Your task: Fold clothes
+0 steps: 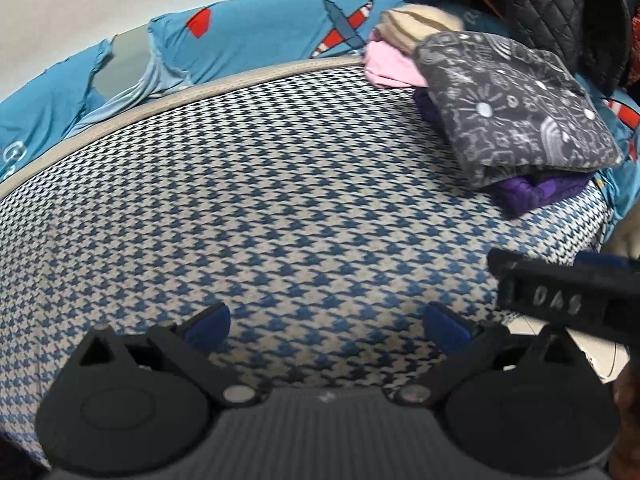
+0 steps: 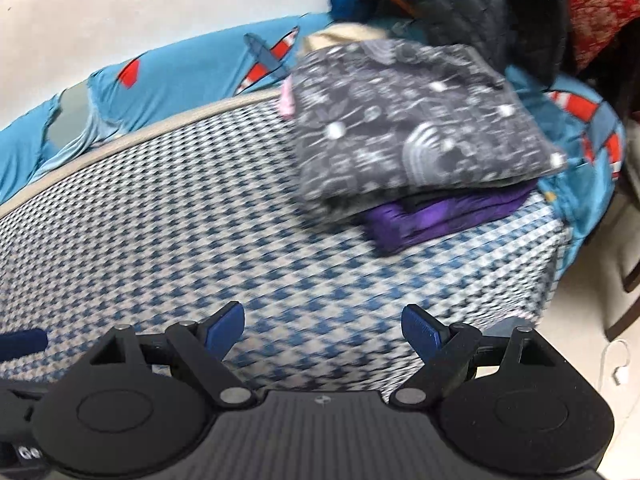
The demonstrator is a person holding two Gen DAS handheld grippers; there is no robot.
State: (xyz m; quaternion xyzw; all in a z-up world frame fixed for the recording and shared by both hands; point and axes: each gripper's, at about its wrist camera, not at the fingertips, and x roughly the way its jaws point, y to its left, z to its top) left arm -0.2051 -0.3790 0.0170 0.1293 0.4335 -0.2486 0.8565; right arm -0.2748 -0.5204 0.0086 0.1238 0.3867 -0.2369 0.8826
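A folded grey patterned garment (image 1: 516,108) lies on top of a folded purple one (image 1: 540,192) at the far right of the houndstooth mattress (image 1: 248,208). Behind them sit a folded pink garment (image 1: 390,66) and a beige one (image 1: 412,24). My left gripper (image 1: 326,324) is open and empty, over the mattress near its front. My right gripper (image 2: 322,326) is open and empty, short of the grey garment (image 2: 416,124) and purple garment (image 2: 440,216). The right gripper's body (image 1: 568,292) shows at the right of the left wrist view.
A blue airplane-print sheet (image 1: 256,40) lies bunched behind the mattress against a white wall. A black quilted jacket (image 2: 472,4) and red fabric (image 2: 600,12) pile at the back right. The mattress corner (image 2: 556,240) drops to a pale floor with a white cable (image 2: 618,364).
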